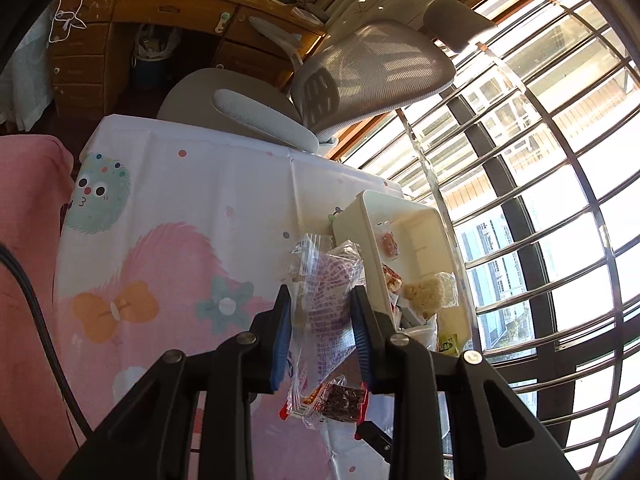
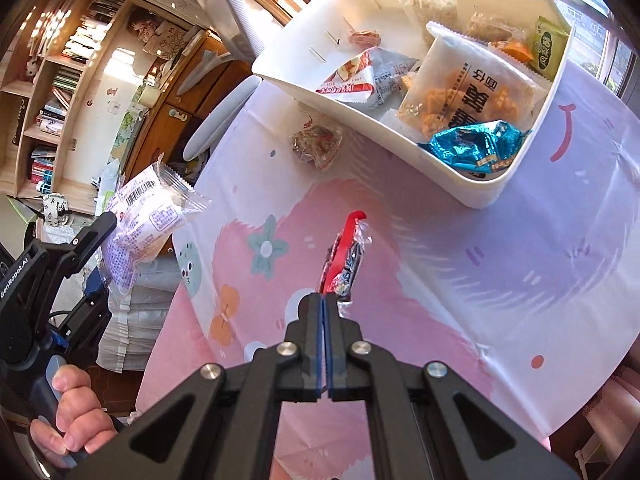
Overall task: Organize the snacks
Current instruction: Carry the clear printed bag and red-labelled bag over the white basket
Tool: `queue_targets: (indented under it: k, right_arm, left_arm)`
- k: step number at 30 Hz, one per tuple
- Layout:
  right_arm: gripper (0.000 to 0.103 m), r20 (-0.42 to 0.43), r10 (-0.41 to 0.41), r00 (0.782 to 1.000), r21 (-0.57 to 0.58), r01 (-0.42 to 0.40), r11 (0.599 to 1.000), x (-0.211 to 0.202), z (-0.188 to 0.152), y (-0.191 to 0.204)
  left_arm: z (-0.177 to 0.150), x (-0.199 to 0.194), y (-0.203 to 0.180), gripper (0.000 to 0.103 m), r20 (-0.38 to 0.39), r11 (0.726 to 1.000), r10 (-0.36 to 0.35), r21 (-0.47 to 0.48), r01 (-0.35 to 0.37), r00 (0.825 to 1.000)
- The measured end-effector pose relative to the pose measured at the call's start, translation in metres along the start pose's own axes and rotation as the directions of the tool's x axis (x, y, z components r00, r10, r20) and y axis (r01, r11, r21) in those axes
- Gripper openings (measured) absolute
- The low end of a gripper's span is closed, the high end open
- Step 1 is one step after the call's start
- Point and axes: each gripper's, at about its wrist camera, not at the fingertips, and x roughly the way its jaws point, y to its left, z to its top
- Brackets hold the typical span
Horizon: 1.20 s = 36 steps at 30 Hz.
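Observation:
My left gripper (image 1: 320,289) is shut on a clear-and-white snack packet with purple print (image 1: 325,300), held in the air above the table. The same packet (image 2: 148,216) shows at the left of the right wrist view, off the table's edge. My right gripper (image 2: 322,297) is shut on the end of a red and dark snack packet (image 2: 345,257), which hangs over the pink cloth. In the left wrist view that red packet (image 1: 338,398) hangs below the white one. A white bin (image 2: 500,184) holds several snack packets, and its rim (image 1: 400,208) is just right of my left gripper.
A small clear-wrapped snack (image 2: 318,144) lies loose on the patterned tablecloth (image 2: 460,280) beside the bin. A grey office chair (image 1: 360,80) stands behind the table, with a wooden desk (image 1: 160,12) further back. Window bars (image 1: 540,200) fill the right. A hand (image 2: 76,412) grips the left handle.

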Motion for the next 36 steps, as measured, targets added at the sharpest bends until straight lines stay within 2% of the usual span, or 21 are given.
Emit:
queue_targets:
  k: [10, 19, 27, 36]
  right_arm:
    - [0.000, 0.040, 0.051, 0.998, -0.036, -0.049, 0.998, -0.055, 0.006, -0.013]
    - [0.000, 0.044, 0.081, 0.996, -0.095, -0.076, 0.993, -0.093, 0.045, -0.036]
    - [0.000, 0.020, 0.098, 0.995, -0.162, -0.094, 0.982, -0.115, 0.091, -0.058]
    - [0.000, 0.004, 0.095, 0.996, -0.245, -0.091, 0.965, -0.132, 0.150, -0.085]
  left_arm:
    - [-0.028, -0.028, -0.031, 0.026, 0.019, 0.999, -0.043, 0.022, 0.042, 0.999]
    - [-0.047, -0.035, -0.081, 0.026, 0.099, 0.996, -0.085, 0.046, 0.081, 0.991]
    - [-0.062, -0.014, -0.132, 0.026, 0.128, 0.995, -0.088, 0.049, 0.082, 0.988]
    - [-0.071, 0.034, -0.189, 0.027, 0.148, 0.996, -0.089, 0.041, 0.084, 0.985]
